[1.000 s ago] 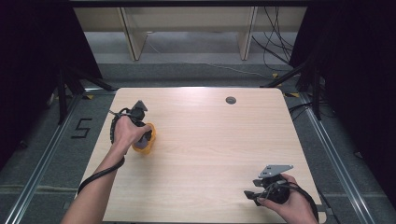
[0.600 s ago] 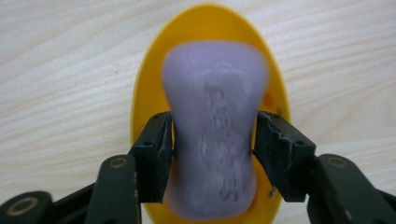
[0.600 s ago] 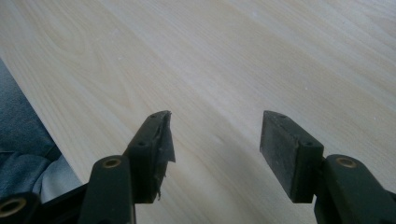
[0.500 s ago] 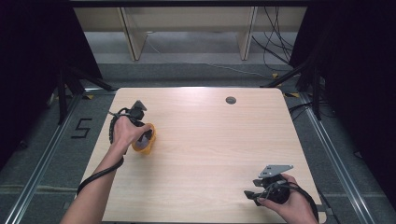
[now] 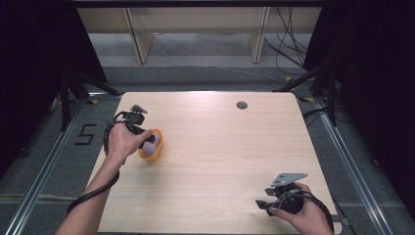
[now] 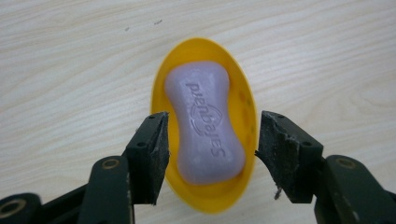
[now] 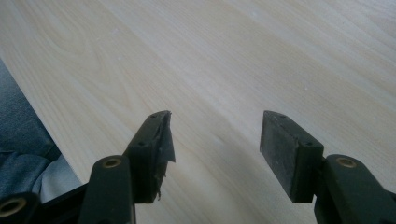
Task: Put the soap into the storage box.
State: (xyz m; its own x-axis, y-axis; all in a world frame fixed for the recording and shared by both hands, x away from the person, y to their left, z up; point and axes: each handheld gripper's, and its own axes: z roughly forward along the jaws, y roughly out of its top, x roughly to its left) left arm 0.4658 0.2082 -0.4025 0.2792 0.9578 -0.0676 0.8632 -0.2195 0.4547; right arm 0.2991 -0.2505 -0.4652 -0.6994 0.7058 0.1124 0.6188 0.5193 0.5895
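Note:
A lilac soap bar [image 6: 205, 123] with embossed lettering lies in a yellow oval dish [image 6: 243, 105] on the wooden table. My left gripper [image 6: 212, 142] is open, its jaws standing either side of the dish's near end without touching the soap. From above, the dish [image 5: 150, 146] sits at the table's left side with my left gripper [image 5: 147, 142] right over it. My right gripper [image 5: 269, 201] rests open near the table's front right corner, with nothing but bare wood between its jaws [image 7: 215, 140].
A small dark round grommet [image 5: 242, 105] is set in the table near its far edge. The table's front edge [image 7: 42, 121] runs close beside the right gripper. Black cables trail from both grippers. Dark curtains flank the table.
The left gripper has shifted slightly right over the dish, and the soap now shows in it. The right gripper has stayed put.

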